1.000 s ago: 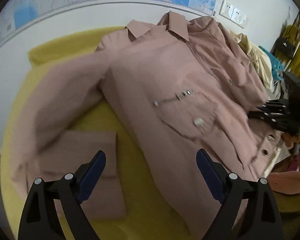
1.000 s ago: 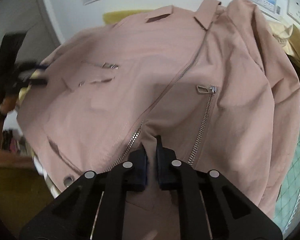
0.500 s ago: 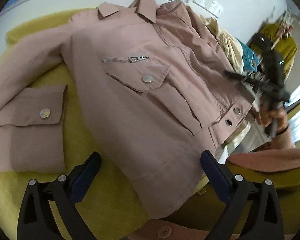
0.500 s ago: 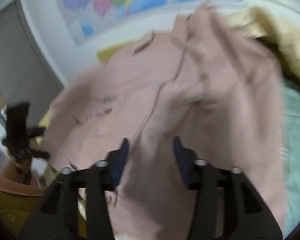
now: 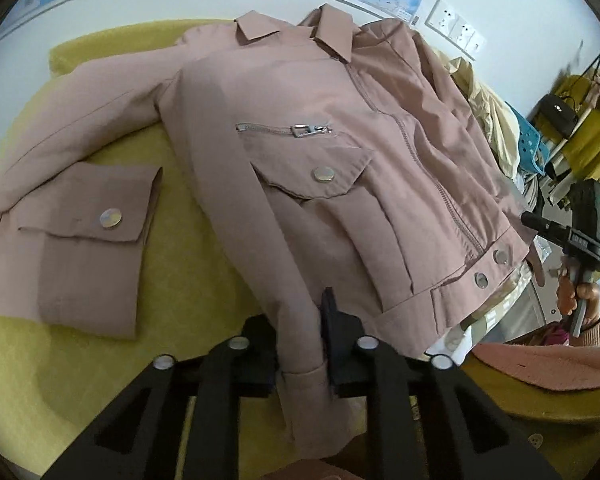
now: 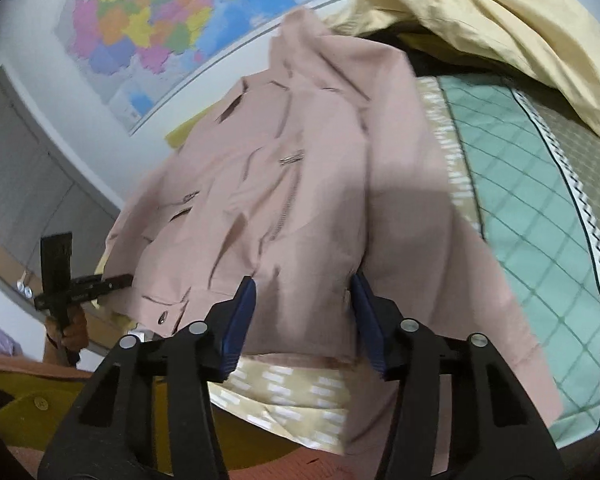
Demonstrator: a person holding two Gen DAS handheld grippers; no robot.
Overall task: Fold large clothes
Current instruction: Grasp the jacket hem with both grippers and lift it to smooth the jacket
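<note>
Since 1 second ago, we are closing our left gripper (image 5: pixel 300 344) on the pink jacket (image 5: pixel 340 152) at its hem corner, near the bed's front edge, while our right gripper (image 6: pixel 302 320) is hovering, fingers apart, over the opposite hem, readying the fold.

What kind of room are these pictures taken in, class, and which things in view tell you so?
Probably a lived-in room at home, perhaps a bedroom: a pink jacket spread on a yellow blanket, a wall map, and clothes hanging on a rack.
</note>
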